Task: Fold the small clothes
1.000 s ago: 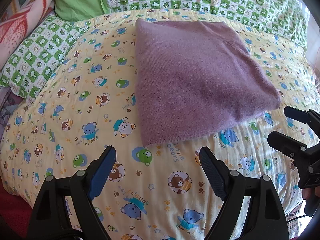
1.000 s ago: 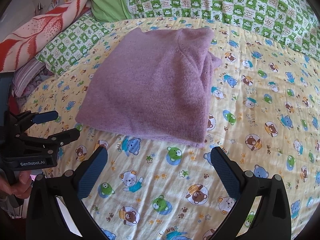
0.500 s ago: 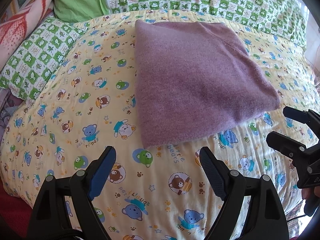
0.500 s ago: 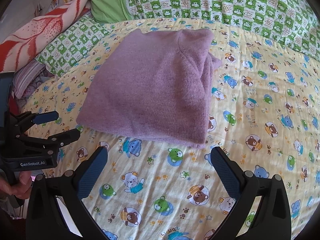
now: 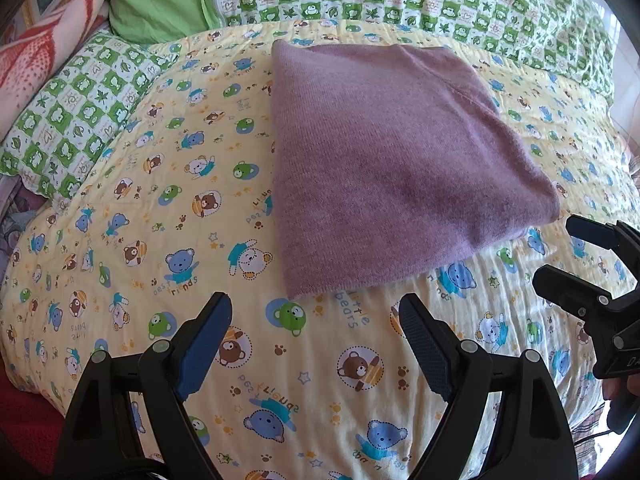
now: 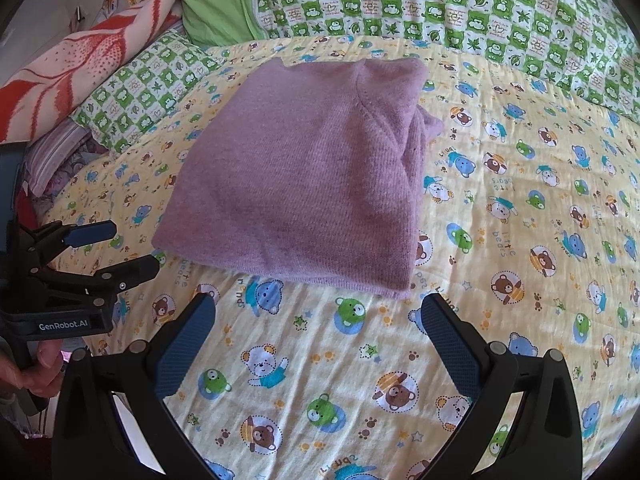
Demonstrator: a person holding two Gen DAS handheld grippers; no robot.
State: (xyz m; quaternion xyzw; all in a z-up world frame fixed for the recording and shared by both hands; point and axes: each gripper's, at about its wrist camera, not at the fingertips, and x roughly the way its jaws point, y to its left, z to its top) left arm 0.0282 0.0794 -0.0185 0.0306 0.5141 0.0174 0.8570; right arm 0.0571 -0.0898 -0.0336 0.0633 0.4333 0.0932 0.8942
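Observation:
A purple knit sweater [image 5: 384, 164] lies folded into a flat square on the yellow bear-print bedsheet [image 5: 160, 208]; it also shows in the right wrist view [image 6: 312, 184]. My left gripper [image 5: 314, 312] is open and empty, just short of the sweater's near left corner. My right gripper [image 6: 316, 312] is open and empty, just short of the sweater's near edge. Each gripper shows in the other's view: the right one [image 5: 560, 252] at the right edge, the left one [image 6: 128, 248] at the left edge, both open.
Green-and-white checked pillows [image 5: 76, 116] lie at the left and a matching checked cover [image 6: 460, 4] along the back. A plain green pillow [image 5: 160, 0] and a red-patterned blanket [image 6: 80, 64] are at the back left. The bed edge drops off at the left.
Both grippers have eased back a little from the sweater, which now sits slightly further up in both views. The sweater itself has not moved. Both grippers stay open.

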